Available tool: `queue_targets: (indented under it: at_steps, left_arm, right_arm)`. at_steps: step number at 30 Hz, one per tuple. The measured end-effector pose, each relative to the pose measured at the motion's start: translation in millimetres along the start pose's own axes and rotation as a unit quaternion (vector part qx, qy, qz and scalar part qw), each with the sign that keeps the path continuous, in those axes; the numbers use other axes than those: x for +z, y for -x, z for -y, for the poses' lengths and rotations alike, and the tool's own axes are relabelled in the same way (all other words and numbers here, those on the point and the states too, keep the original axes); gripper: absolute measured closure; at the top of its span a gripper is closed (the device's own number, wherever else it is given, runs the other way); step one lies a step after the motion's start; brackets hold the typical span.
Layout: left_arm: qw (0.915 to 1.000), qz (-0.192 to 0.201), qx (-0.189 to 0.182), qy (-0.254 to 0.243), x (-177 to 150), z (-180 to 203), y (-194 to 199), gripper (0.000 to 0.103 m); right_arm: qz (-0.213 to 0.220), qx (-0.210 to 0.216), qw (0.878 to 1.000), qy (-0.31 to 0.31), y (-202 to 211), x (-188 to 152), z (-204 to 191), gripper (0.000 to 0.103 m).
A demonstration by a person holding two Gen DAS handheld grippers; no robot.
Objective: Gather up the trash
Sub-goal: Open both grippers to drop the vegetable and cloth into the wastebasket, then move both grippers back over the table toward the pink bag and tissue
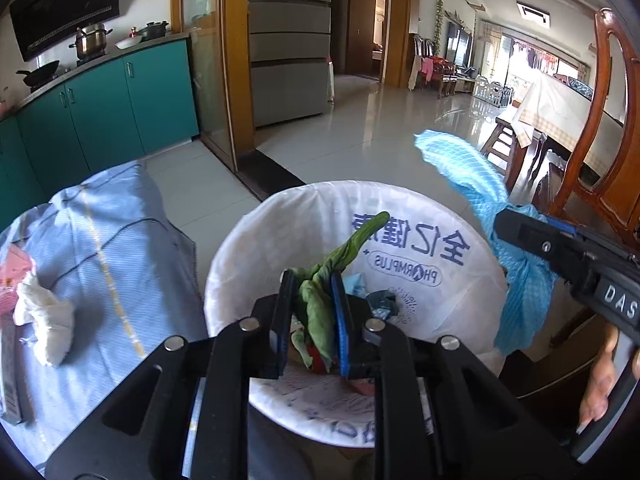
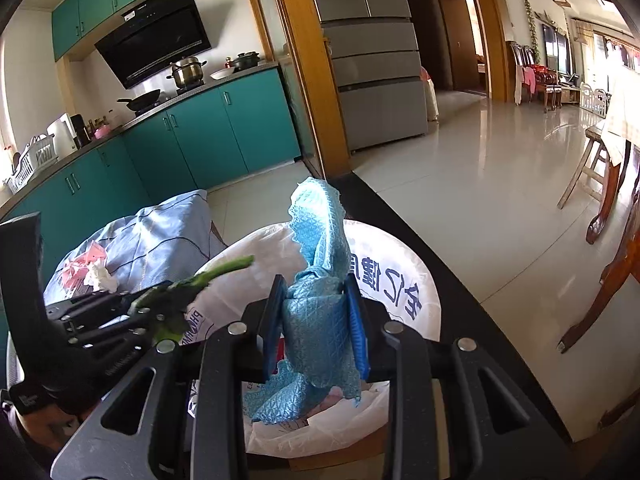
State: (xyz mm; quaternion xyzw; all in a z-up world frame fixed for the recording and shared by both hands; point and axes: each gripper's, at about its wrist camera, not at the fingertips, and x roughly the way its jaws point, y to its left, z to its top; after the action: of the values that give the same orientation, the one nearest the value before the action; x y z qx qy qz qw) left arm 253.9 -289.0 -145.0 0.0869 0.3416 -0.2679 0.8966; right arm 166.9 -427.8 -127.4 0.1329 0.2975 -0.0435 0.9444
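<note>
Both loads hang right over the bin (image 1: 420, 240): left tongs (image 1: 314, 320) pinch the green scrap (image 1: 320, 304) upright above its middle, right tongs (image 2: 316, 320) clamp the blue cloth (image 2: 320, 320) nearer the rim.

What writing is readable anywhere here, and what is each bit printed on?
"全亿健康", mirrored, last character half hidden: white bin liner.
"PHARMPLUS", mirrored, beneath it on the same liner.
"DAS": right hand-held gripper.
Range hood badge: too small to read.
Small print at the liner's lower edge: blurred.
</note>
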Motion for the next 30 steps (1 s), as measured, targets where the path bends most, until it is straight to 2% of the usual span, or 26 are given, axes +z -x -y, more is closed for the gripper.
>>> queue_targets:
  at_steps: [8,11,13,15,18,30]
  left_arm:
    - [1.0,-0.002,0.001,-0.002,1.3,8.4,-12.0,0.083]
    - [1.0,-0.007,0.004,0.0,1.6,9.9,-16.9,0.08]
    - [1.0,-0.007,0.002,0.003,1.9,10.6,-18.0,0.074]
    - [1.0,-0.001,0.004,0.002,3.0,9.7,-15.3,0.062]
    - [0.9999,0.006,0.008,0.003,3.7,7.9,-11.5,0.054]
    - [0.9998,0.012,0.015,0.008,2.5,-0.4,-0.1,0.049]
  right_arm:
    - [-0.012,-0.009,1.0,0.0,-12.3,4.4,-3.1,0.073]
    - [-0.019,-0.01,1.0,0.002,-17.5,5.1,-4.8,0.073]
    - [-0.024,-0.012,1.0,0.006,-20.4,5.1,-6.5,0.073]
    - [-0.029,-0.014,0.999,0.006,-23.0,5.0,-7.9,0.073]
    - [-0.03,-0.013,0.999,0.004,-24.2,5.1,-6.4,0.072]
    - [-0.026,-0.01,1.0,-0.002,-24.6,5.9,-4.9,0.066]
